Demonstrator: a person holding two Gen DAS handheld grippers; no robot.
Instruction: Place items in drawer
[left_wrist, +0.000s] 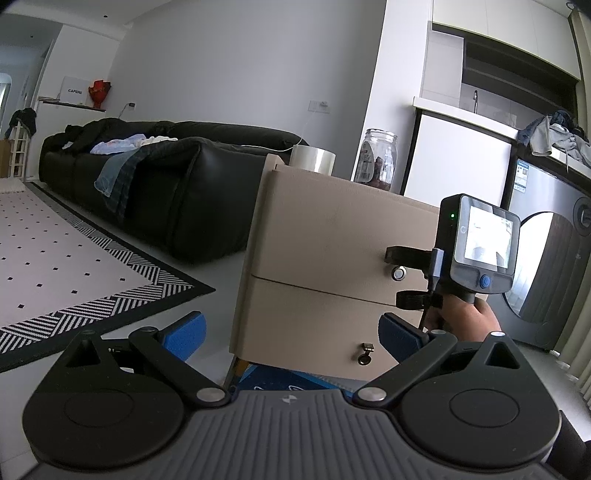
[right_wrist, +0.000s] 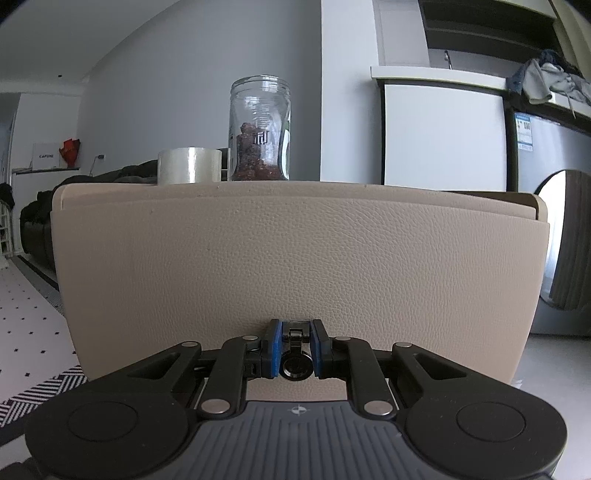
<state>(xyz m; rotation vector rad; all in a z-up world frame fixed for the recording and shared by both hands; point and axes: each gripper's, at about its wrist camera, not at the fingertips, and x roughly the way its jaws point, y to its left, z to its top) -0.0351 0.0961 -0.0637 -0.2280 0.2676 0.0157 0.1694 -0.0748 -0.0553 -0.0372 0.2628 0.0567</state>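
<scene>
Gripping the upper drawer's ring pull (right_wrist: 295, 363) at lower centre of the right wrist view, the right gripper (right_wrist: 295, 349) has both blue pads pinched on it. Left gripper (left_wrist: 291, 332) hangs spread wide, holding nothing, low in its frame. Cabinet (left_wrist: 332, 229): two drawers, two pulls. On top, centre frame: one tape roll (right_wrist: 189, 165), one glass jar (right_wrist: 260, 129), side by side.

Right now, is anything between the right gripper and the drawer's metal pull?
No. The right gripper already has its blue pads on either side of the small metal ring pull on the beige leather drawer front; nothing sits between them.
</scene>
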